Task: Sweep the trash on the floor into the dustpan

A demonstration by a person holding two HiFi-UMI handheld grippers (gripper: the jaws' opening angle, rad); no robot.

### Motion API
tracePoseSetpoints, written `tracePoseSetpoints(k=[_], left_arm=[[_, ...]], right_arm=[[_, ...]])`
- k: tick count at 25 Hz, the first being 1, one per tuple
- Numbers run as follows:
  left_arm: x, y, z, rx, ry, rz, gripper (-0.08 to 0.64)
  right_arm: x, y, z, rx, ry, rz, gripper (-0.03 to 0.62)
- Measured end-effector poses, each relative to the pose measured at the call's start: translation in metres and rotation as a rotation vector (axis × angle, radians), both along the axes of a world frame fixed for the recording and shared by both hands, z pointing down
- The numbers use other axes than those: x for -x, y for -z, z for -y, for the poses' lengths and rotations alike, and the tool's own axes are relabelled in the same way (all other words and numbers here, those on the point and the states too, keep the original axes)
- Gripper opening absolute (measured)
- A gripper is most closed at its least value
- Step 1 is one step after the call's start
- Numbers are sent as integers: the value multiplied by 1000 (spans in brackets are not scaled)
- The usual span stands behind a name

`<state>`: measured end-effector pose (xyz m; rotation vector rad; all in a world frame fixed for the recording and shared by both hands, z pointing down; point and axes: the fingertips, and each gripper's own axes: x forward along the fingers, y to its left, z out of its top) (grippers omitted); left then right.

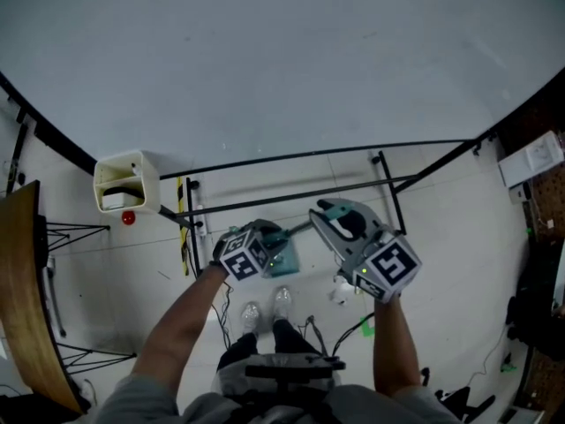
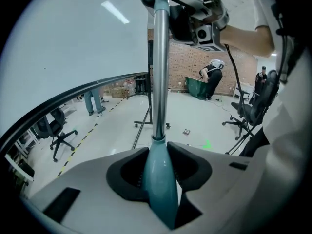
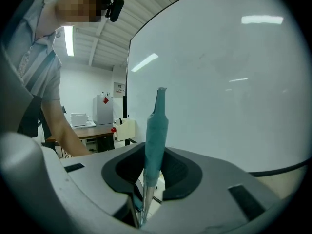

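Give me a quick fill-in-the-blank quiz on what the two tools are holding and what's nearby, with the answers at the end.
1. The left tool is shut on a pole's ____ socket.
2. The shaft above that socket is bare ____.
3. The right tool grips the ____ pole as the left tool.
4. In the head view, the small round object beside the cream container is ____.

Answers: teal; metal; same; red.
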<state>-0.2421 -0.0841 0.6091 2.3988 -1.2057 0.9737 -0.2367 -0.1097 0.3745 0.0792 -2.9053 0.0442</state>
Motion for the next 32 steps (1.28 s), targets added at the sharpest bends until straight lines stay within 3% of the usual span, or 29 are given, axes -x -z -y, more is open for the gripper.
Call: tracePoseSetpoints(k=[3, 6, 11, 16, 21, 32], left_arm=[[3, 0, -29, 23, 23, -39, 126], [4, 3, -44, 25, 91, -96, 126], [-3, 24, -48, 13, 150, -94, 126], [-6, 48, -47, 4, 100, -37, 127], [-32, 74, -49, -10, 23, 9, 127], [-118, 157, -48, -113, -91, -55, 127]], right_arm=[[-32, 5, 7, 32, -90, -1, 87], [-42, 14, 1, -10, -107, -9, 89], [-54, 24, -8, -73, -221, -18, 87], [-104, 55, -5, -170, -426, -21, 91], [-168, 75, -28, -201, -601, -12, 92], [-279, 75, -86, -183, -903, -15, 92]])
